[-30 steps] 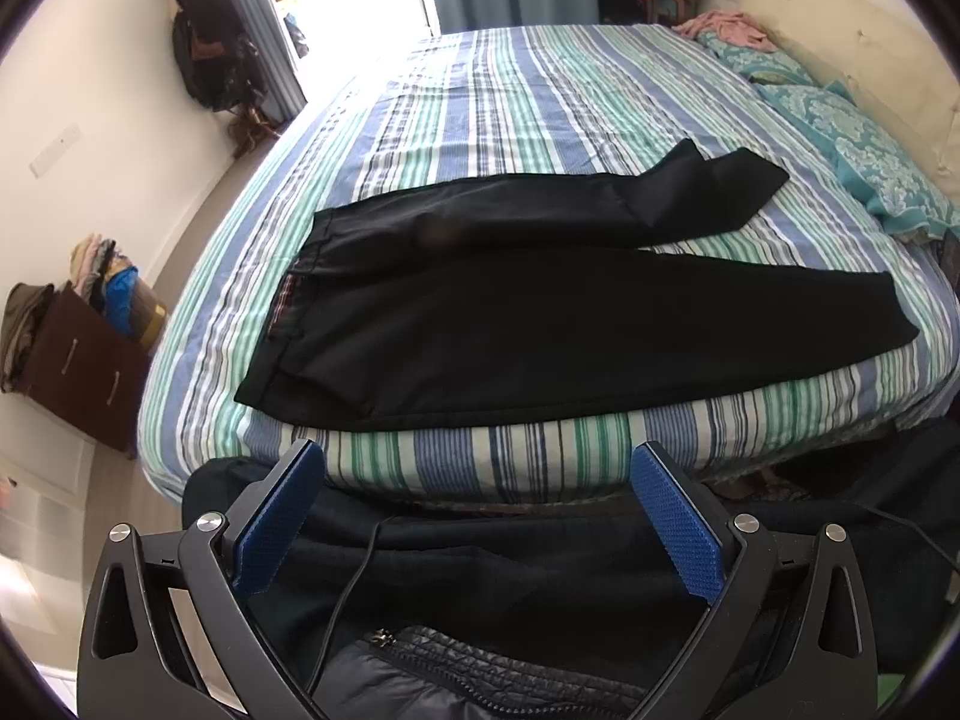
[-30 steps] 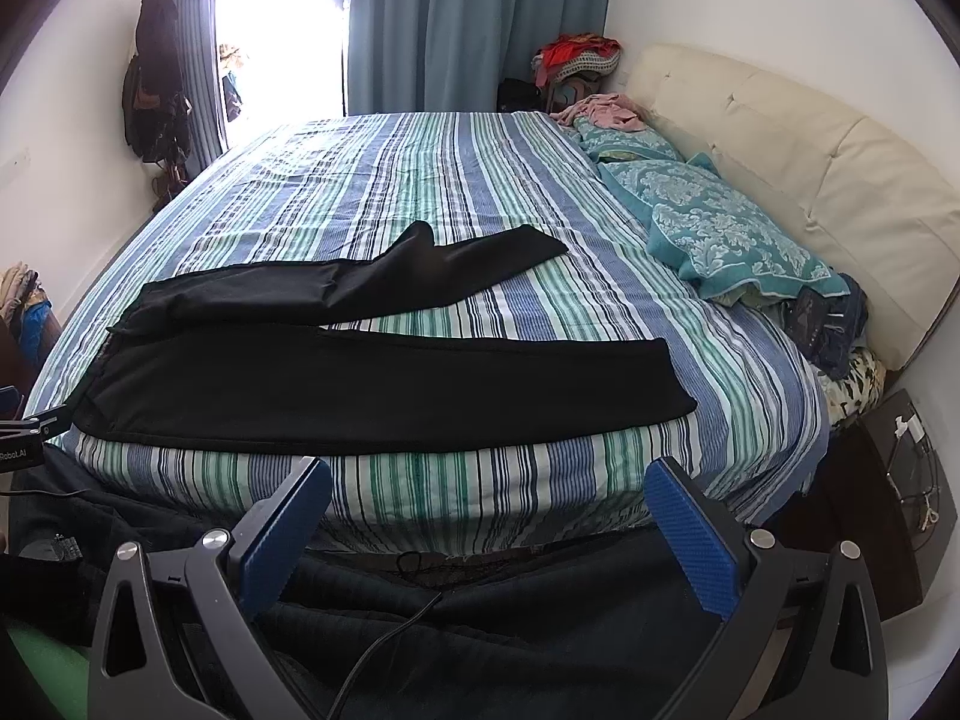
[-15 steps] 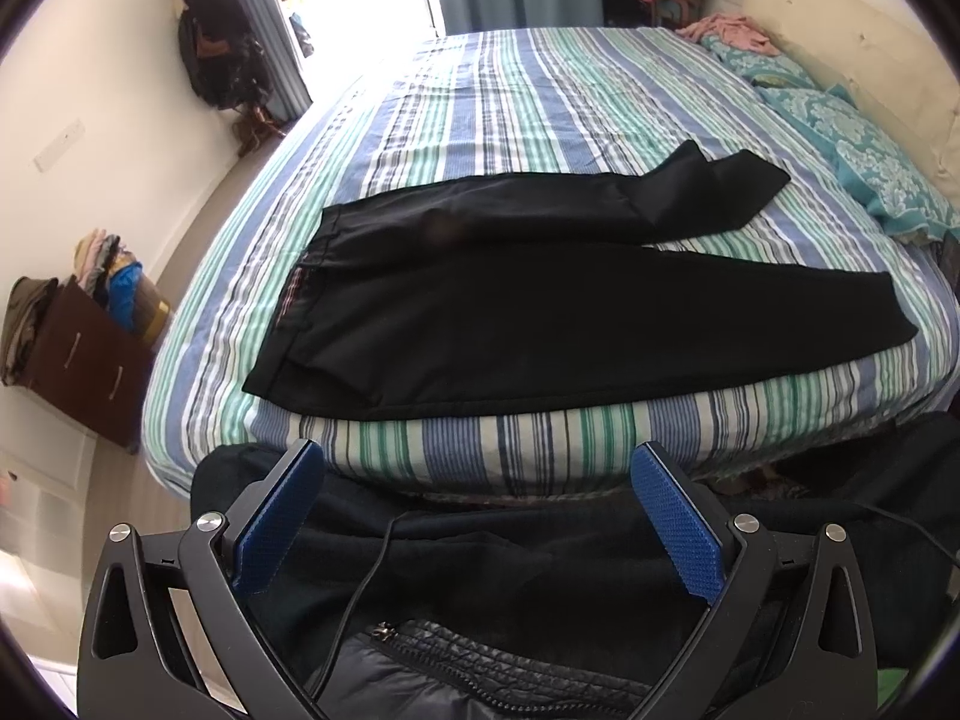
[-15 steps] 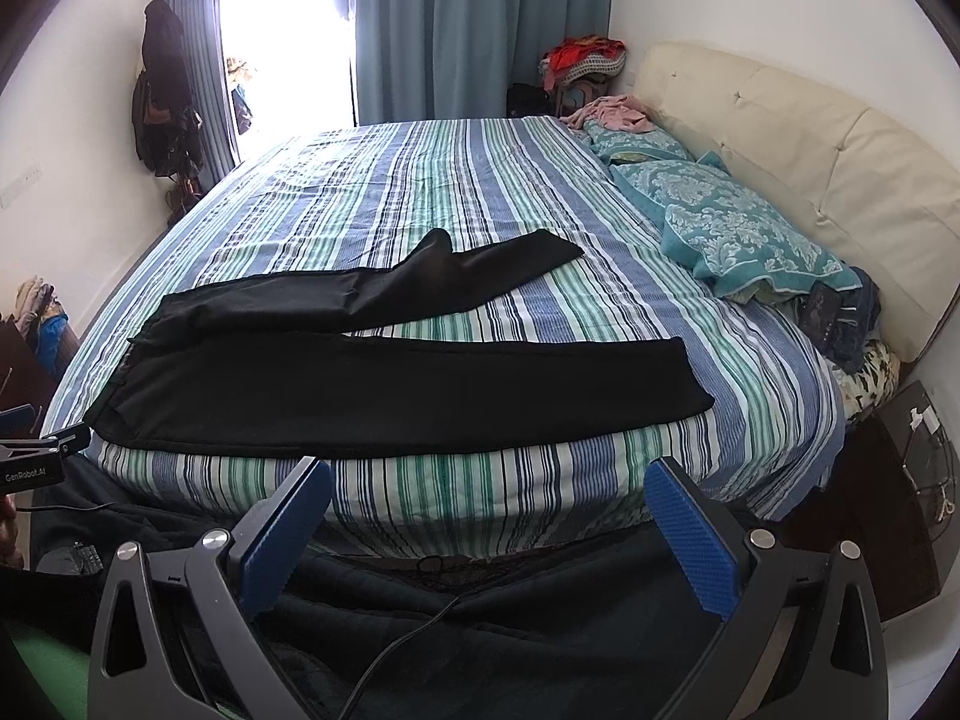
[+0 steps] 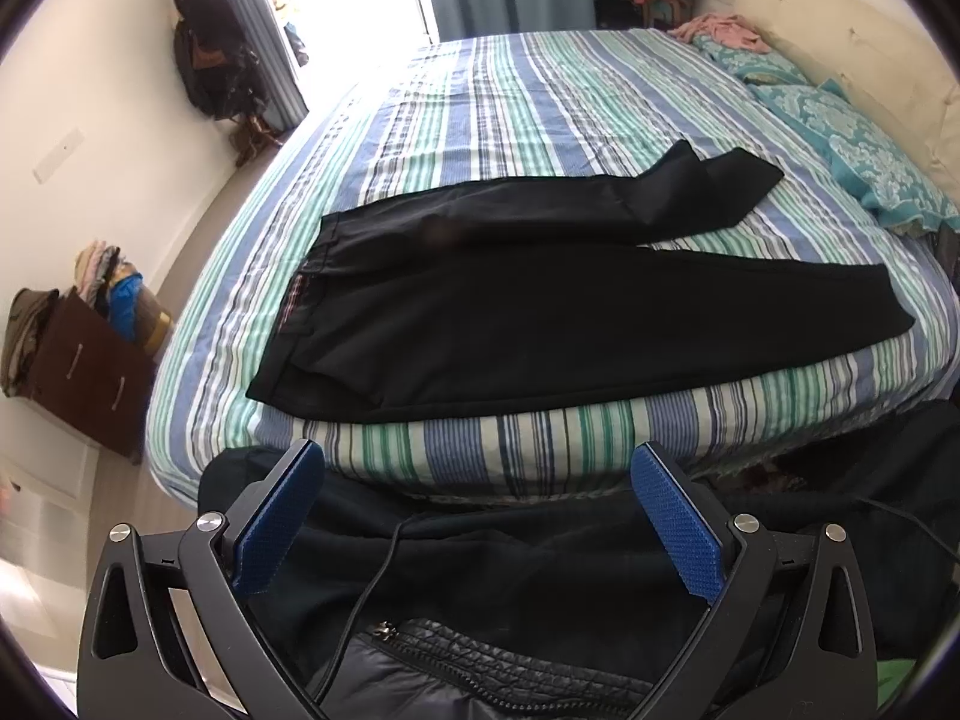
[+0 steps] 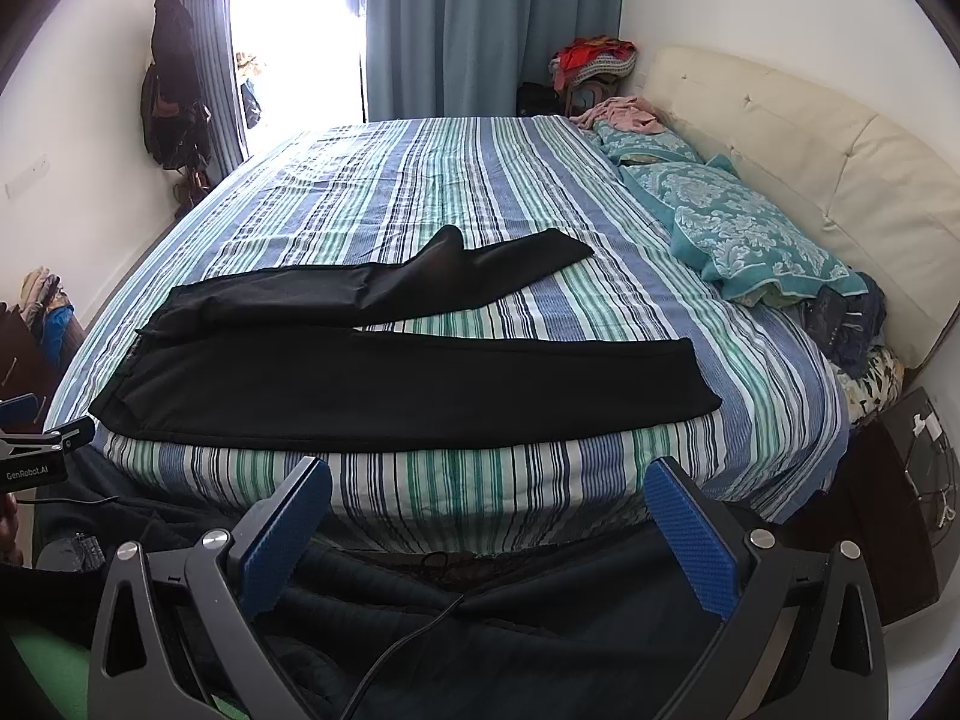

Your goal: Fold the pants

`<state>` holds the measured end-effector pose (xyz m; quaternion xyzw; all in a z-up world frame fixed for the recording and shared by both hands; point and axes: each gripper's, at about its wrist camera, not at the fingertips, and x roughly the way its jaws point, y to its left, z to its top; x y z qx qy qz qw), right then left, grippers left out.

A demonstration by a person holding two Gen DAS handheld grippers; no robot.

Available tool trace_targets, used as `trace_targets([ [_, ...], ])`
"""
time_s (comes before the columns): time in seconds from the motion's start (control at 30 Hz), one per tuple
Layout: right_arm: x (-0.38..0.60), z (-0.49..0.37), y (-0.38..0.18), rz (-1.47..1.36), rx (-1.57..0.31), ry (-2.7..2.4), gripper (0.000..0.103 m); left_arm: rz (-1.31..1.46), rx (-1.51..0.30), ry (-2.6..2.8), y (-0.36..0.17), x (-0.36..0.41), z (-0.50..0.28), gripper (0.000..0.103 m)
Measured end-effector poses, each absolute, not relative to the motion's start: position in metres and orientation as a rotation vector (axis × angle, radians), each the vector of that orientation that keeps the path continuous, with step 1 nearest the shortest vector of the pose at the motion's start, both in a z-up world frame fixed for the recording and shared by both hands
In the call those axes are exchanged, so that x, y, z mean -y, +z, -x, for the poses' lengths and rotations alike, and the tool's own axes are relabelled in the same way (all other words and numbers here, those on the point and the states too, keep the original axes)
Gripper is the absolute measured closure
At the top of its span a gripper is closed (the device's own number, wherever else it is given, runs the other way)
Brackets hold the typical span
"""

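Observation:
Black pants (image 5: 540, 324) lie spread on the striped bed (image 5: 516, 90), waist to the left and both legs stretched right; the far leg has a raised fold near its end. They also show in the right wrist view (image 6: 390, 384). My left gripper (image 5: 477, 516) is open and empty, held back from the bed's near edge, facing the waist half. My right gripper (image 6: 489, 531) is open and empty, also off the near edge, facing the leg half. The left gripper's side (image 6: 36, 450) shows at the left edge of the right wrist view.
Teal pillows (image 6: 750, 228) and a cream headboard (image 6: 810, 168) are at the right. A brown dresser (image 5: 84, 372) with clothes stands left of the bed. A dark nightstand (image 6: 900, 492) is at the right. My dark jacket and a cable (image 5: 372, 588) lie under the grippers.
Both grippers have pulled back and risen slightly, so the bed and pants sit a little farther and higher in view. The pants have not moved. Both jaws stay open.

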<state>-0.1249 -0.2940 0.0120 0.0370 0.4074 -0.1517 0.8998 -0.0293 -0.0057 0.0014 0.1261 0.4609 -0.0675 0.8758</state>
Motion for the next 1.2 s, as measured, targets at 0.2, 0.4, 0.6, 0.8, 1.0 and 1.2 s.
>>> trace_targets([
  [0.2,0.2905,0.1236,0.0113,-0.065,-0.846,-0.309,0.0,-0.266,-0.964,-0.145,0.0013,0.0061,0.0303,0.001],
  [0.4,0.2908,0.1238,0.0104,-0.073,-0.848,-0.312,0.0,-0.277,-0.963,-0.152,0.0019,0.0079,0.0313,0.001],
  [0.6,0.2912,0.1241,0.0105,-0.072,-0.849,-0.306,0.0,-0.283,-0.963,-0.153,0.0021,0.0091,0.0314,0.001],
  [0.8,0.2895,0.1225,0.0097,-0.071,-0.849,-0.302,0.0,-0.29,-0.961,-0.154,0.0021,0.0102,0.0319,0.001],
  [1.0,0.2882,0.1207,0.0083,-0.07,-0.851,-0.299,0.0,-0.298,-0.965,-0.156,0.0011,0.0119,0.0317,0.001],
  [1.2,0.2879,0.1176,0.0069,-0.074,-0.86,-0.293,0.0,-0.304,-0.968,-0.155,-0.0007,0.0121,0.0312,0.001],
])
